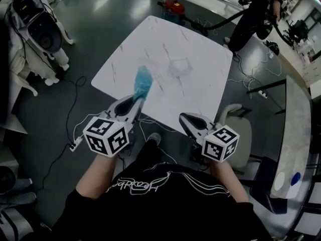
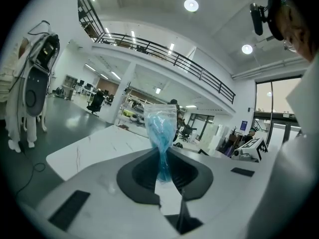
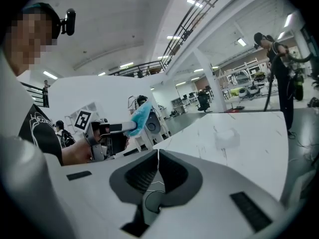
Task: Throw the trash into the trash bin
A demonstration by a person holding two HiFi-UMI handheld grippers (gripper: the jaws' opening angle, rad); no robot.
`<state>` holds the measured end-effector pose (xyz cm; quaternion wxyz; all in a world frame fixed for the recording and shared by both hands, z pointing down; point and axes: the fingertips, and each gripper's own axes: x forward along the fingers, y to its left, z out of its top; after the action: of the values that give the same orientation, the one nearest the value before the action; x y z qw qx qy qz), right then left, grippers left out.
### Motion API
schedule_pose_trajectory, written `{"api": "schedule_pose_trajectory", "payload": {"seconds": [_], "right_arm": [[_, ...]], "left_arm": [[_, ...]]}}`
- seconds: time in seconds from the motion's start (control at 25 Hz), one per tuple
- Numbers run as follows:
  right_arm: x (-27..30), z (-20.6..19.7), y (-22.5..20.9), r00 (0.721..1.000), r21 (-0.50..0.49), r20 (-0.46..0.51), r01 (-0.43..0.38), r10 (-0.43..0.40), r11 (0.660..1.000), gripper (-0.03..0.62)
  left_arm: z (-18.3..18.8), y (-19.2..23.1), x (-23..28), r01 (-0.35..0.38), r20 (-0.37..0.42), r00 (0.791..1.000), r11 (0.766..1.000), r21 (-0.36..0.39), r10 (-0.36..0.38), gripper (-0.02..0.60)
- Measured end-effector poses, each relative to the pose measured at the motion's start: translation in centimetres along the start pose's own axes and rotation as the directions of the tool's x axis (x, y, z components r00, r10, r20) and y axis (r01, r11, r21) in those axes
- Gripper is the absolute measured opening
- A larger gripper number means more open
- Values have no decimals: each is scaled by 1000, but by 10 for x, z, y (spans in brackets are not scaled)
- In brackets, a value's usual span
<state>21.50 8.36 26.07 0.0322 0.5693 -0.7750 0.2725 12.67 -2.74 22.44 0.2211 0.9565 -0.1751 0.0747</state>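
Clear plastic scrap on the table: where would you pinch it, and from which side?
The clear plastic scrap lies low and crumpled on the white table, so its upstanding creases look like the only hold. Probably pinch a raised fold on its near edge, coming down from above. The right gripper is shut and empty; the left gripper holds a blue bag.

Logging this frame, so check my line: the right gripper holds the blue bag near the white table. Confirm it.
Wrong gripper. The left gripper holds the blue bag near the white table. The left gripper view shows its jaws pinched on the bag's neck. The right gripper is shut with nothing between its jaws.
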Motion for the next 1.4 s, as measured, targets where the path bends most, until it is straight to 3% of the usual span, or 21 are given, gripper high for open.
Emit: {"api": "schedule_pose_trajectory", "payload": {"seconds": [0.32,0.68,0.88,1.12,1.4], "right_arm": [[30,-18,52,989,-49,-57,-141,138,989,32],[96,-41,103,944,-45,-152,-303,294,952,32],[139,-68,108,912,12,-237,-341,333,940,32],[203,-109,109,875,53,-328,-359,356,932,32],[265,-175,90,831,-5,-465,-346,305,938,32]], "left_arm": [[-22,24,-81,-153,39,987,988,-24,154,32],[-52,83,-164,-360,32,930,925,-117,366,32],[-85,125,-176,-429,-50,903,884,-188,427,32],[-135,185,-174,-470,-163,882,849,-243,442,32],[-218,244,-168,-519,-312,845,805,-286,434,32]]}}
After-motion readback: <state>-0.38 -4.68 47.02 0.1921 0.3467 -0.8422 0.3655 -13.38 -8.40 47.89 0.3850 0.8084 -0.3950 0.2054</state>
